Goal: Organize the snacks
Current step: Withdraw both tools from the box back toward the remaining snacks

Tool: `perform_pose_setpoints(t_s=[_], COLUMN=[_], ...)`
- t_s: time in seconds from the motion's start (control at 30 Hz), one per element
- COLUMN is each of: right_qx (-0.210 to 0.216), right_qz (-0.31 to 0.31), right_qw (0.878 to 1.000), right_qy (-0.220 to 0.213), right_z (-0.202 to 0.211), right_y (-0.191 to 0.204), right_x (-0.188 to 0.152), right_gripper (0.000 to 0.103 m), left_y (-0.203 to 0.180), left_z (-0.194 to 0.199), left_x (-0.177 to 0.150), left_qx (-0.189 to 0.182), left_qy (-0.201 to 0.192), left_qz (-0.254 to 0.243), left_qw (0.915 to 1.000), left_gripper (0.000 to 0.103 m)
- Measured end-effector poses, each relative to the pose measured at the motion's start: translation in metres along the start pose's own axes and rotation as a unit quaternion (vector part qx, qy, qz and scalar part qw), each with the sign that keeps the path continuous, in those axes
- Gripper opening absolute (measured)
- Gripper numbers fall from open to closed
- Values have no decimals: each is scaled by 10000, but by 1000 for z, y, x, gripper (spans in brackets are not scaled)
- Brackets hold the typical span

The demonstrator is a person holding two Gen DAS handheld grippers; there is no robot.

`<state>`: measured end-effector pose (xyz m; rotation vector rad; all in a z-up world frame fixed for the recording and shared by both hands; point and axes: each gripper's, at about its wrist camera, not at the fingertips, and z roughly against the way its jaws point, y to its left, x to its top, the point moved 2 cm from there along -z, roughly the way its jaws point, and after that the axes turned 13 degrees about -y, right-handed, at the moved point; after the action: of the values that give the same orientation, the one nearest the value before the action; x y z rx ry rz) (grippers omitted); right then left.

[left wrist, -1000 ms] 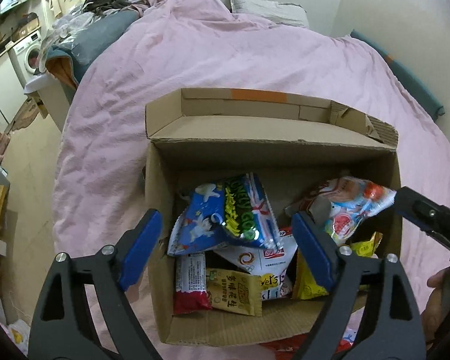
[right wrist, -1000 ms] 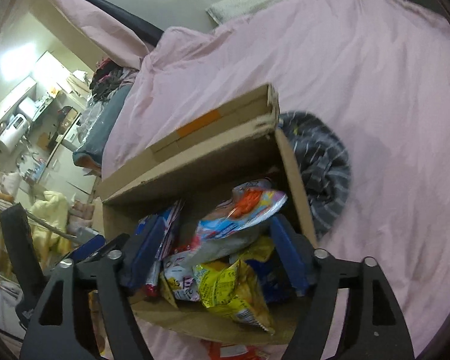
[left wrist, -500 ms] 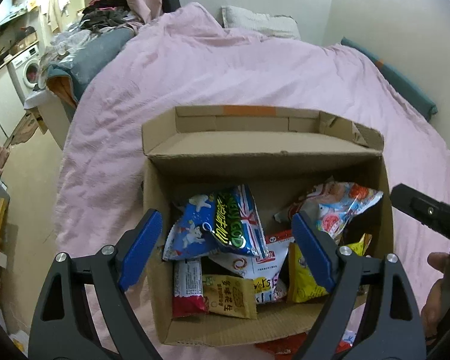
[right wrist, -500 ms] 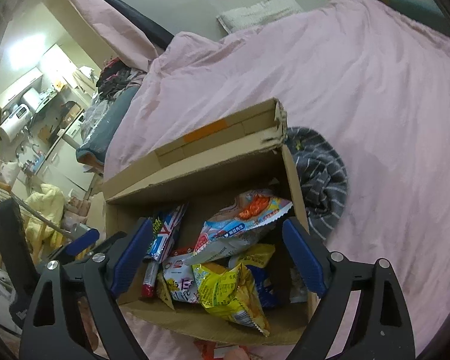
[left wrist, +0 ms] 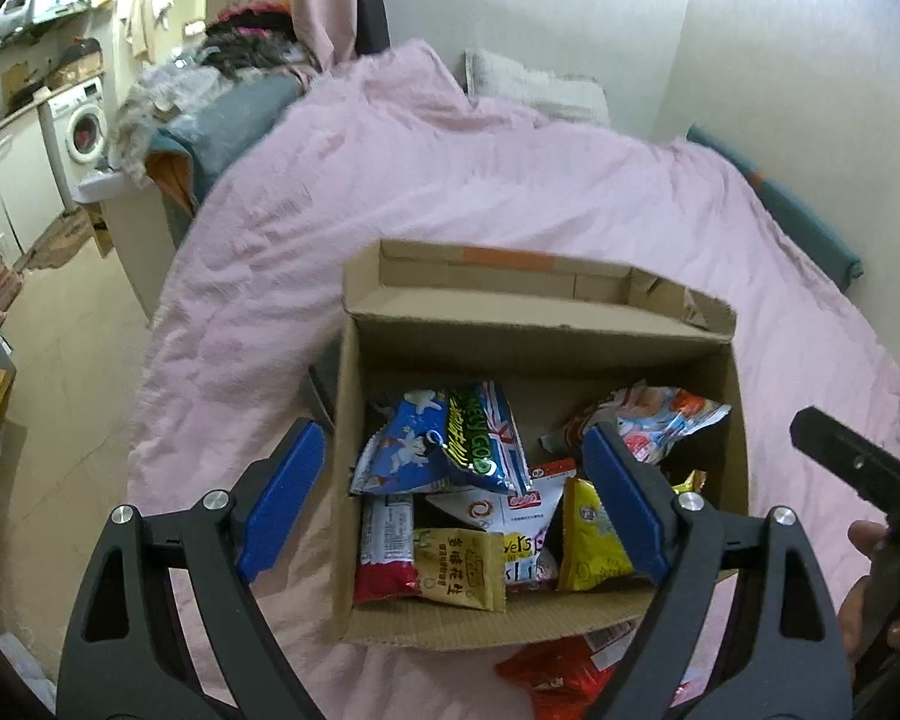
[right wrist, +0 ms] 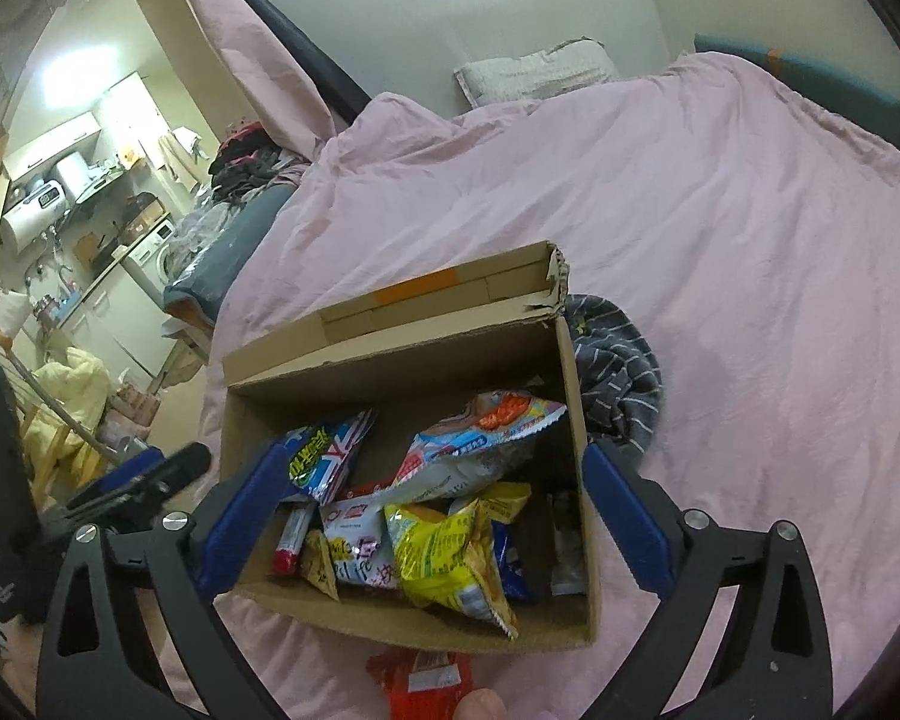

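Note:
An open cardboard box [left wrist: 534, 348] [right wrist: 402, 360] stands on the pink bed, filled with several snack packets. A blue packet [left wrist: 450, 444] [right wrist: 324, 456] leans at the left, a pale red-and-blue bag [left wrist: 660, 420] [right wrist: 480, 438] lies at the right, and a yellow bag [right wrist: 450, 552] [left wrist: 588, 540] lies near the front. A red packet [left wrist: 558, 672] [right wrist: 426, 684] lies on the bed in front of the box. My left gripper [left wrist: 450, 504] is open and empty above the box's near left. My right gripper [right wrist: 432, 516] is open and empty above the box's front.
A pink duvet [left wrist: 450, 180] covers the bed. A grey striped cloth [right wrist: 618, 372] lies beside the box's right wall. A pillow [left wrist: 534, 84] lies at the head. A washing machine [left wrist: 84, 126] and clutter stand on the floor at the left.
Both grippers have pulled up and back from the box, so more of the room shows. The right gripper's jaws have opened wider, off the pale bag, which stays in the box.

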<state>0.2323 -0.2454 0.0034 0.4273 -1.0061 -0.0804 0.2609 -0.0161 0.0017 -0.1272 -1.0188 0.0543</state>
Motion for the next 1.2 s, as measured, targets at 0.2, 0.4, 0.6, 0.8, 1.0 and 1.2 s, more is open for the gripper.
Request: perform_pose_setpoints(t_s=[0.2, 0.4, 0.6, 0.8, 1.0, 1.2], right_qx=[-60, -124, -193, -323, -490, -650], right_qz=[18, -63, -81, -97, -94, -9], right_qw=[10000, 9998, 9997, 9993, 9985, 9970], right_qy=[-24, 156, 135, 173, 245, 423], right_z=[19, 28, 45, 60, 74, 82], right_y=[0, 0, 1, -3, -12, -22], right_x=[-12, -28, -42, -57, -72, -92], right_gripper=[101, 101, 102, 103, 103, 103], left_y=[8, 13, 7, 4, 4, 6], left_z=[27, 38, 53, 56, 68, 66], left_x=[-5, -14, -26, -47, -61, -77], left_qx=[-149, -53, -200, 3, -34, -19], left_qy=[-101, -52, -3, 153, -98, 330], left_qz=[271, 303, 235, 119, 3, 63], left_qw=[9995, 9995, 9995, 9998, 9999, 9994], left_gripper=[88, 96, 96, 96, 96, 96])
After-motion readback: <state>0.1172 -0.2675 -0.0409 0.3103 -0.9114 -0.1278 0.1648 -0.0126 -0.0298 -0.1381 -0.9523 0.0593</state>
